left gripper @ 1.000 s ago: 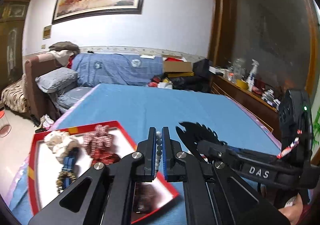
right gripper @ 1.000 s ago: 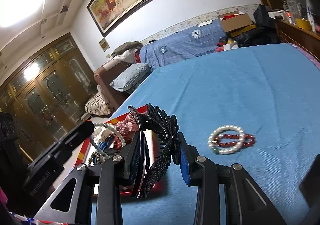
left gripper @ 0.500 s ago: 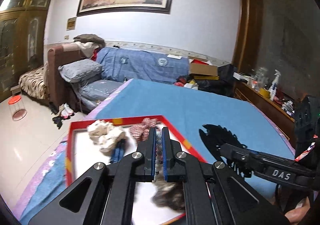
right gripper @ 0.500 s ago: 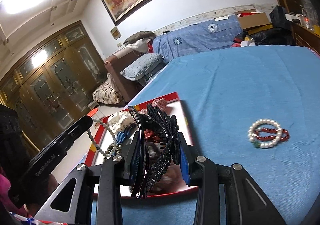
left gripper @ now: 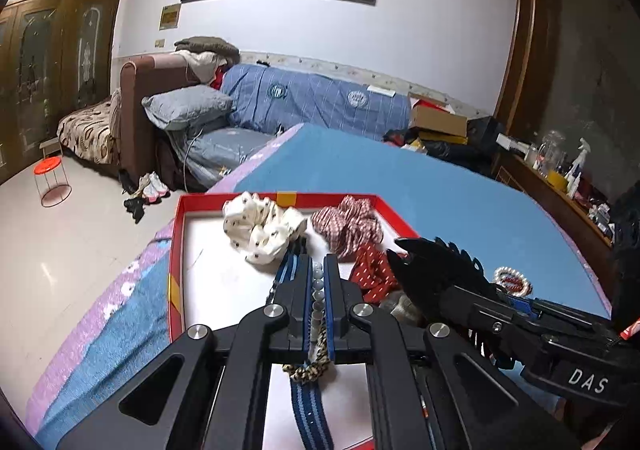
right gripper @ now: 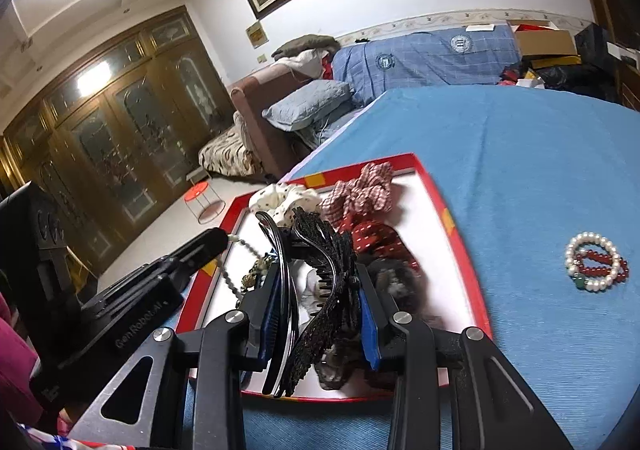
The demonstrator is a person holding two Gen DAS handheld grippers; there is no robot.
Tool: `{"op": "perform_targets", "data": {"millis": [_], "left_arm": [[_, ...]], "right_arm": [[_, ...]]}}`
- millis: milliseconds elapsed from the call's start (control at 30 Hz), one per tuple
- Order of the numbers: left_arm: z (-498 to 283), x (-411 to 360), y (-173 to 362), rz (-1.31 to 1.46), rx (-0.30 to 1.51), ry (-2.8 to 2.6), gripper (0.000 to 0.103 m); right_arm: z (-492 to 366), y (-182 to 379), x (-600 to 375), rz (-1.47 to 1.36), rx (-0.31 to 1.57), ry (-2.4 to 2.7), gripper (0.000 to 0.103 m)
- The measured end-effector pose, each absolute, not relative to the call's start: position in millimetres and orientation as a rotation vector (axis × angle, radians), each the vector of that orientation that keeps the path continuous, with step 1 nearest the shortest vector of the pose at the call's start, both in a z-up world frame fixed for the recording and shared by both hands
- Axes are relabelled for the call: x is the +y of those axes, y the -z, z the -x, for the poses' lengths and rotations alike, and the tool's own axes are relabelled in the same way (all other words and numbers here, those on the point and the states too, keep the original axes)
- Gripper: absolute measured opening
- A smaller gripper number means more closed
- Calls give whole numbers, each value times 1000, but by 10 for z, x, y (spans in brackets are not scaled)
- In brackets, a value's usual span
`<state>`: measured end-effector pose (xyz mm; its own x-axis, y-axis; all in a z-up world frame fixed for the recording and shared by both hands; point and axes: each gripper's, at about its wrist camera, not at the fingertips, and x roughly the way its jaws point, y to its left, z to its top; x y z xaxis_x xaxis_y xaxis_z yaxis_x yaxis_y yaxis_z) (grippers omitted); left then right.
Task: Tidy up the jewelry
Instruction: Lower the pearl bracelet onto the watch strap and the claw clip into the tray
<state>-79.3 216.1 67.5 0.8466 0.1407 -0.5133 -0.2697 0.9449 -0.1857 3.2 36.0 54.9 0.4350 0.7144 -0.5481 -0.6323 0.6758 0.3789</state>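
Beads (left gripper: pixel 318 286) pinched in the left gripper (left gripper: pixel 318 278) and the black hair clip (right gripper: pixel 320 290) squeezed in the right gripper (right gripper: pixel 320 314) could slip and miss the red tray (right gripper: pixel 460 234) at lower middle.

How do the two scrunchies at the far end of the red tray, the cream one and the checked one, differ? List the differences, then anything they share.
Colour: the cream scrunchie is off-white with small dark dots; the checked scrunchie is red and white.
Position: in the left wrist view, the cream scrunchie lies left of the checked scrunchie.
Shared: both are gathered fabric loops lying inside the red tray, ungripped.
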Motion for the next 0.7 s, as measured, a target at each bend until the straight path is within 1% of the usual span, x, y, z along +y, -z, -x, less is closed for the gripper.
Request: {"op": "perform_targets", "data": {"millis": [233,700], "left_arm": [[692,2198,-501,277,587,-252,5],[542,2259,-406,292,651,-290,5]], "right_arm": [[-64,-429,537,-61,765,-825,38],[-124,-337,690,0,790,-797,38]]}}
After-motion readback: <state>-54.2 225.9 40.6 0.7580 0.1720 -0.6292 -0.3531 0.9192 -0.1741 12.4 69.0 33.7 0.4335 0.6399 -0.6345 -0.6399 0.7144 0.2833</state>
